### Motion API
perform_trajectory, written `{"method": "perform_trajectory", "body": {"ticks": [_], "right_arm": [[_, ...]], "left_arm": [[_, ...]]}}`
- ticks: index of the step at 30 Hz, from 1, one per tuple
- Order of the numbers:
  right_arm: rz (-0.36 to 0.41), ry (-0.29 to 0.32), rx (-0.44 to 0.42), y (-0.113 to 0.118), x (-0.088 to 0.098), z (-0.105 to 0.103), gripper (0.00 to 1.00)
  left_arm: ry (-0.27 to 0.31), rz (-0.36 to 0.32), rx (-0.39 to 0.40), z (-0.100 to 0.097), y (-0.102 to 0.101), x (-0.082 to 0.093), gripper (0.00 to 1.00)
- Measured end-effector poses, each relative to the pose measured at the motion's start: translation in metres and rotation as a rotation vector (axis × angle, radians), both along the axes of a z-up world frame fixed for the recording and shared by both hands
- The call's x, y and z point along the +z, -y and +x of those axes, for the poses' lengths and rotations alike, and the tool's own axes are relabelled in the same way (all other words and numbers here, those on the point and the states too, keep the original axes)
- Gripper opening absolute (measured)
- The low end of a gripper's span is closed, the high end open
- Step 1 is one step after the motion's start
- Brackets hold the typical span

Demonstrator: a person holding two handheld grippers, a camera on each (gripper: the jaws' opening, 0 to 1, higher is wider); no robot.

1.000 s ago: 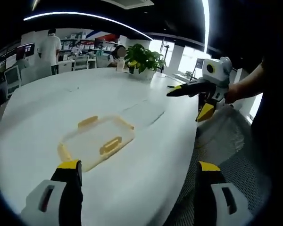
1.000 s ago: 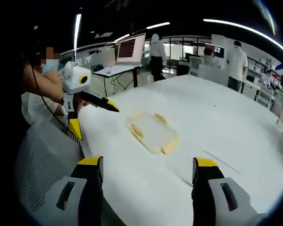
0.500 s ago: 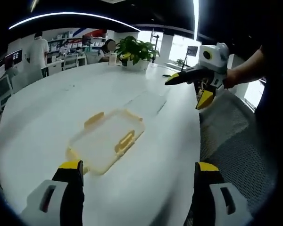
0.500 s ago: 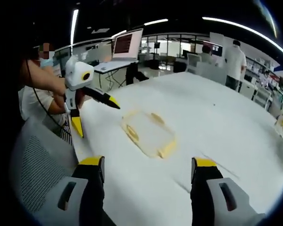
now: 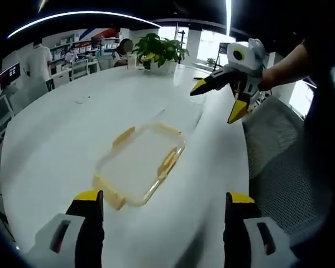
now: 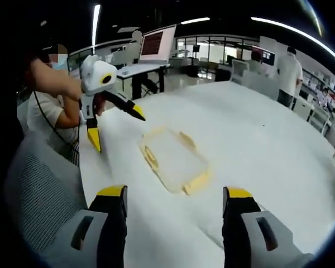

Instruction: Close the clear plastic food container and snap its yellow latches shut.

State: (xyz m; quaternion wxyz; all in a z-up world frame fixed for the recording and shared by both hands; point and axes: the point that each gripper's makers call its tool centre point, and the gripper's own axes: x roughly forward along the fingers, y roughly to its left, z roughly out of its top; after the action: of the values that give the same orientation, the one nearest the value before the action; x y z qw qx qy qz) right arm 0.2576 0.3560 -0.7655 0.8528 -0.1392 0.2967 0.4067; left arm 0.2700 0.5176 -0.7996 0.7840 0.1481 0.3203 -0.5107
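On the white table point(image 5: 56, 139), the clear container point(image 5: 140, 162) with yellow latches point(image 5: 168, 162) is lying flat near the edge. Both the left gripper point(image 5: 163, 237) and right gripper point(image 6: 174, 231) are hovering above it, jaws spread wide, gripping nothing.

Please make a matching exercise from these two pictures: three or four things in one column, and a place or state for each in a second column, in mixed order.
Things:
1. container
2. potted plant
3. left gripper
4. mesh chair

Places or states:
a. beside the table's edge
b. held in the air, jaws open
c. at the far end of the table
d. lying flat on the white table

Pairs: 1-d, 2-c, 3-b, 4-a
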Motion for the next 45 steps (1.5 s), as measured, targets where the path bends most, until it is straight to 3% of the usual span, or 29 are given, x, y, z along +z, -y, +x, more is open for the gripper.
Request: {"method": "perform_trajectory", "body": {"ticks": [7,16,19,23,45], "right_arm": [[-0.001,0.007,-0.004,-0.001,-0.003,0.01,0.67],[-0.061,-0.007,0.05,-0.001,-0.014,0.015,0.66],[-0.042,-0.017,0.061,-0.004,-0.013,0.017,0.68],[-0.082,-0.017,0.103,-0.007,-0.015,0.021,0.65],[-0.246,-0.089,0.266,-0.013,-0.045,0.036,0.57]], "left_arm": [[0.01,0.017,-0.014,0.009,-0.001,-0.004,0.87],[0.034,0.086,-0.069,0.026,-0.007,-0.01,0.85],[0.037,0.104,-0.088,0.03,-0.008,-0.012,0.85],[0.062,0.15,-0.141,0.034,-0.009,-0.017,0.85],[0.051,0.225,-0.238,0.048,-0.018,-0.03,0.81]]}}
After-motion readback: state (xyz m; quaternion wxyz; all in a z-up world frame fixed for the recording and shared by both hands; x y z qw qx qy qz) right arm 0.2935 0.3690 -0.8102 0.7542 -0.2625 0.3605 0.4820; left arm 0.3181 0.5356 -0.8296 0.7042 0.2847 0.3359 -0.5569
